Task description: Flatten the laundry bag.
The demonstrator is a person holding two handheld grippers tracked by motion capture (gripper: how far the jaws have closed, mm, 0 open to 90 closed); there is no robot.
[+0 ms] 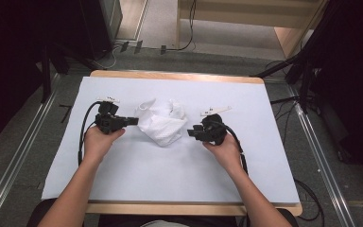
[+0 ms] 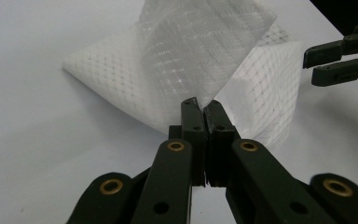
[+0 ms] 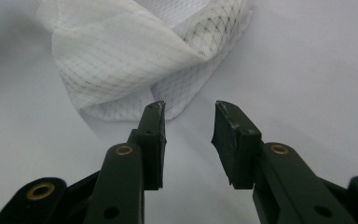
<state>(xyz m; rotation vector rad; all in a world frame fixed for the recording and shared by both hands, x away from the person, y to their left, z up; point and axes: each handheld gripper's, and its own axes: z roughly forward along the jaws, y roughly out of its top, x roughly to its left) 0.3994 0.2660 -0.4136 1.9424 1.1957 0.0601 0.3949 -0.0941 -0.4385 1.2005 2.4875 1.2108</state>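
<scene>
A white mesh cloth (image 1: 160,123) lies crumpled in the middle of the white-covered table (image 1: 170,184). My left gripper (image 1: 134,120) reaches it from the left. In the left gripper view the jaws (image 2: 204,105) are shut on a corner of the cloth (image 2: 191,56), which rises as a raised flap. My right gripper (image 1: 190,133) sits just right of the cloth, pointing at it. Its jaws (image 3: 189,109) stand open with nothing between them, a short way from the cloth's near fold (image 3: 121,60). The right gripper's tips (image 2: 310,65) also appear at the far right of the left gripper view.
The wooden table edge (image 1: 179,75) frames the white sheet. Cables (image 1: 82,137) trail from both grippers off the table sides. Metal floor rails (image 1: 321,165) run along both sides, and dark stands (image 1: 307,71) are at the back corners.
</scene>
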